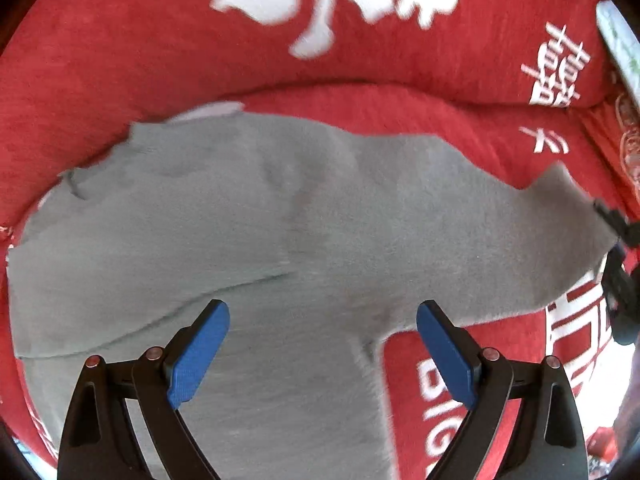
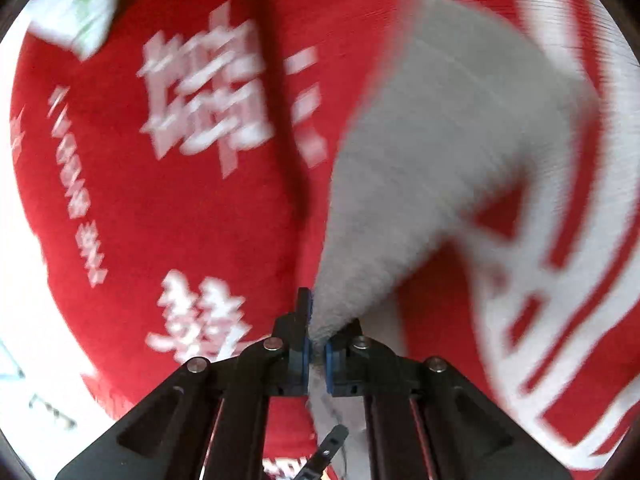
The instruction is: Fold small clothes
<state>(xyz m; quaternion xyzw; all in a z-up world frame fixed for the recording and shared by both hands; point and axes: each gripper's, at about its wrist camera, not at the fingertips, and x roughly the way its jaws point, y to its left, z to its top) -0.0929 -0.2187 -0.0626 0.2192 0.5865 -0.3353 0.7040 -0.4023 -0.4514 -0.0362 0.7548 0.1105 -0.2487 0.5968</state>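
Note:
A small grey fleece garment [image 1: 280, 220] lies spread flat on a red blanket [image 1: 120, 40] printed with white characters. My left gripper [image 1: 323, 308] hangs over the garment's lower middle, pointing steeply down. It is open, with its blue pads wide apart and nothing between them. One grey sleeve [image 1: 568, 200] stretches to the right edge, where a black gripper part shows. In the blurred right wrist view, my right gripper [image 2: 316, 340] is shut on the end of that grey garment [image 2: 420, 152], which rises away from the jaws over the red blanket [image 2: 180, 220].
The blanket bulges into a thick red roll [image 1: 360, 20] behind the garment. A white and green object [image 1: 618, 40] lies at the far right, seen also as a white and green blur [image 2: 80, 12] at upper left. A pale surface [image 2: 24, 320] shows past the blanket's left edge.

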